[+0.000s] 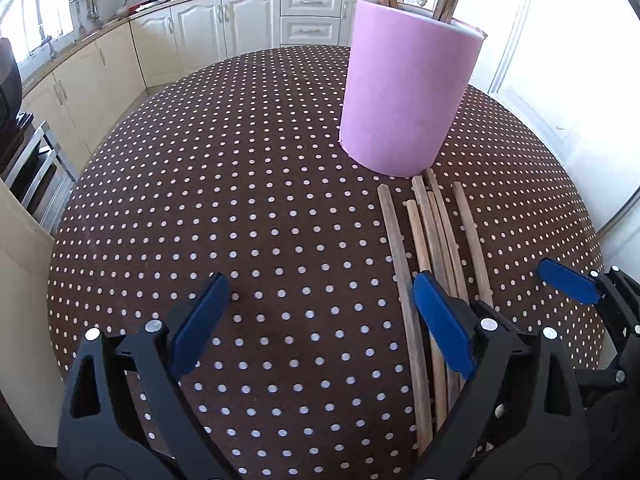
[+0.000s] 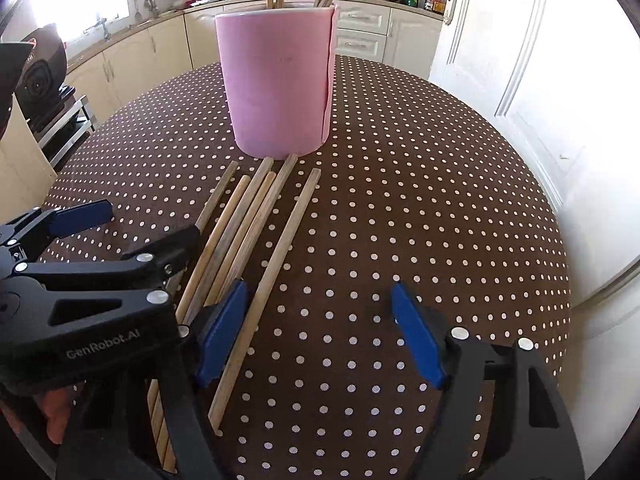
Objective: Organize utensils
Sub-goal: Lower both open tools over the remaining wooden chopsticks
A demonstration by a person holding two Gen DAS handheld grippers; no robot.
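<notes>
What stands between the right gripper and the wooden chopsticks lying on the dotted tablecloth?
Nothing visible. The right gripper is open over the brown dotted tablecloth, with the rightmost loose wooden chopstick beside its left pad. The left gripper sits farther left.

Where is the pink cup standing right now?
The pink cup stands upright on the dotted tablecloth, centre-left in the right wrist view, just beyond the far ends of the loose chopsticks, with more sticks inside it.

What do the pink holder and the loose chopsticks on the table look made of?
Pink holder: looks like a matte foam or soft plastic sheet wrapped round a cylinder, since a seam runs down one side; uncertain. Loose chopsticks: probably bamboo or wood, unlacquered, with tan streaky grain and a dull surface.
</notes>
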